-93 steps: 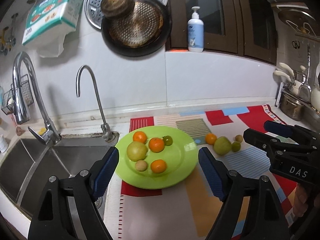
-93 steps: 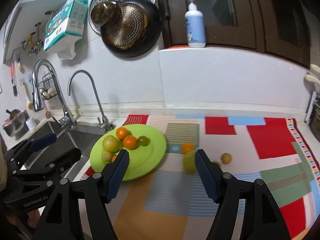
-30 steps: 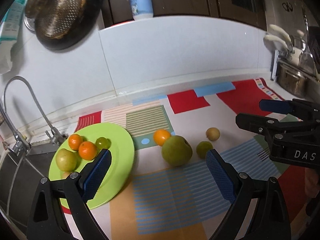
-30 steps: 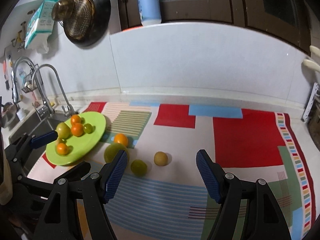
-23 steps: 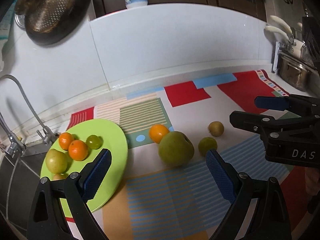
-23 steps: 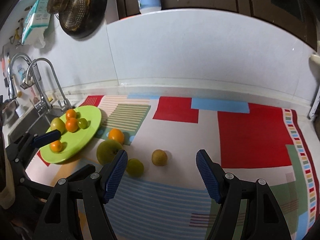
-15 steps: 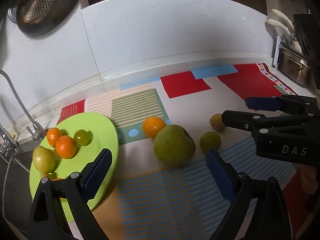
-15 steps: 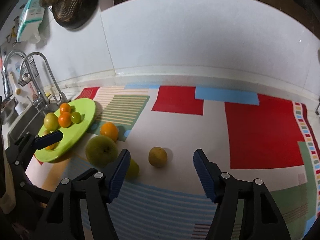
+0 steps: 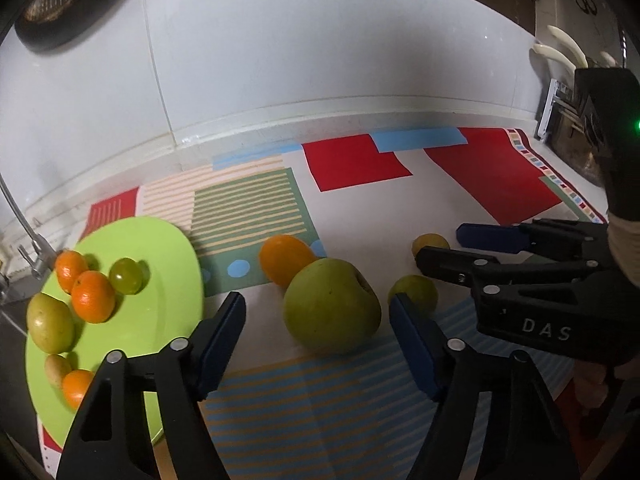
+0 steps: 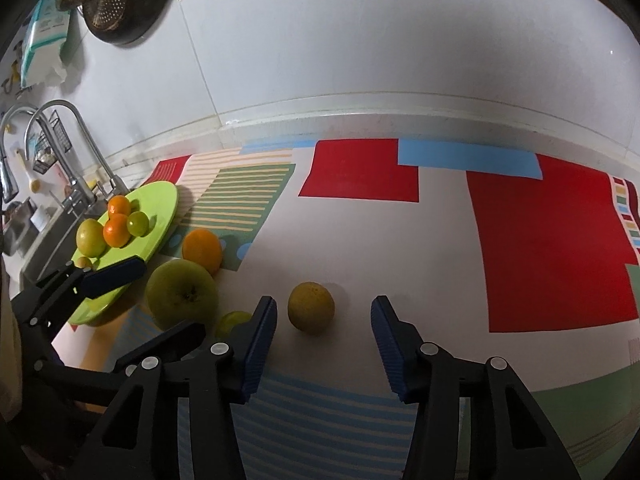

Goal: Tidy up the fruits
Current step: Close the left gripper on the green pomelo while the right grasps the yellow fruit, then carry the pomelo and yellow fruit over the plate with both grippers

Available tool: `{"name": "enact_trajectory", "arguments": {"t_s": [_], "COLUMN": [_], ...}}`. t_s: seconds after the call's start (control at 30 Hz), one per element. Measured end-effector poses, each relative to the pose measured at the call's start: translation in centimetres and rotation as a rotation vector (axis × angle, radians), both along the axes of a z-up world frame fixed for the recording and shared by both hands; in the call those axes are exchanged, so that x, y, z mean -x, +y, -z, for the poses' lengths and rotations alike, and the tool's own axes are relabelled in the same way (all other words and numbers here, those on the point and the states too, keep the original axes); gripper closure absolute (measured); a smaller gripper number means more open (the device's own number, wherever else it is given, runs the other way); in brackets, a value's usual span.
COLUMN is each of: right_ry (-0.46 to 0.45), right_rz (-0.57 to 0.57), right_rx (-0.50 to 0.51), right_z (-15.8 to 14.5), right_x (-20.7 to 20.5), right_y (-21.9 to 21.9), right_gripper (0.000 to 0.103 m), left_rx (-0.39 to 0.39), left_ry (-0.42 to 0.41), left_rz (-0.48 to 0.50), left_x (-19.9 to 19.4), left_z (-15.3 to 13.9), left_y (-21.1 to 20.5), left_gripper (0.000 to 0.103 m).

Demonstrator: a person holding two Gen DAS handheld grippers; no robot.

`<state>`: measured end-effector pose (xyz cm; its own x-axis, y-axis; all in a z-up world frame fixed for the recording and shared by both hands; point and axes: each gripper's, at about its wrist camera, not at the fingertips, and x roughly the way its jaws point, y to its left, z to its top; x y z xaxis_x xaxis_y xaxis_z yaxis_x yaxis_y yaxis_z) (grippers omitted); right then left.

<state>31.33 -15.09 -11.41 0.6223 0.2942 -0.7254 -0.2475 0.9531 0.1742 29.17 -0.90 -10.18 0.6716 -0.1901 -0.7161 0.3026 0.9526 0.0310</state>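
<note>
Big green apple [image 9: 332, 306] sits on the patterned mat [image 9: 360, 160], between the blue pads of the left gripper [image 9: 318, 322] and slightly ahead of them. Jaws are closing, neither pad touching the fruit yet, so nothing's gripped. An orange [image 9: 285, 258] touches the apple's far-left side. Small green fruit [image 9: 414, 292] lies just beyond the left gripper's right pad.

Small yellow-brown fruit [image 10: 311, 307] lies on the mat betw. the pads of the right gripper [image 10: 324, 326], nearer the left pad, w/ a clear gap to each. Those jaws are closing too, no contact, nothing held. To that gripper's left: the apple, orange and the small green fruit, the last partly hidden behind its left finger.

Further left of both grippers, a lime-green plate [image 9: 168, 280] at the mat's edge by the sink carries three small oranges, a green grape-like fruit [image 9: 126, 276], a yellow-green fruit [image 9: 50, 322] and a small tan one [image 9: 58, 368].

Faucets [image 10: 80, 148] stand behind the plate; a pan [image 10: 124, 4] hangs on the white wall.
</note>
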Motion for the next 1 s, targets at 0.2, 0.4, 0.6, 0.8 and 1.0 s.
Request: {"name": "enact_trajectory", "arguments": {"t_s": [0.2, 0.4, 0.6, 0.8, 1.0], "right_ry": [0.027, 0.028, 0.015, -0.022, -0.066], "right_rz": [-0.005, -0.012, -0.012, -0.013, -0.014], "right_rx": [-0.005, 0.005, 0.007, 0.011, 0.011], "right_z": [0.4, 0.5, 0.2, -1.3, -3.2], "right_x": [-0.8, -0.9, -0.4, 1.1, 3.0], "right_y": [0.2, 0.4, 0.5, 0.4, 0.6], "right_gripper": [0.064, 0.076, 0.076, 0.076, 0.076], "left_rx": [0.074, 0.086, 0.081, 0.085, 0.091], "left_ry": [0.074, 0.087, 0.068, 0.03, -0.005], "left_rz": [0.006, 0.005, 0.001, 0.0, -0.009], "left_x": [-0.9, -0.9, -0.2, 1.2, 3.0], "left_z": [0.5, 0.7, 0.1, -1.4, -3.1], "left_y": [0.3, 0.3, 0.4, 0.4, 0.9], "left_gripper": [0.052, 0.053, 0.053, 0.053, 0.053]}}
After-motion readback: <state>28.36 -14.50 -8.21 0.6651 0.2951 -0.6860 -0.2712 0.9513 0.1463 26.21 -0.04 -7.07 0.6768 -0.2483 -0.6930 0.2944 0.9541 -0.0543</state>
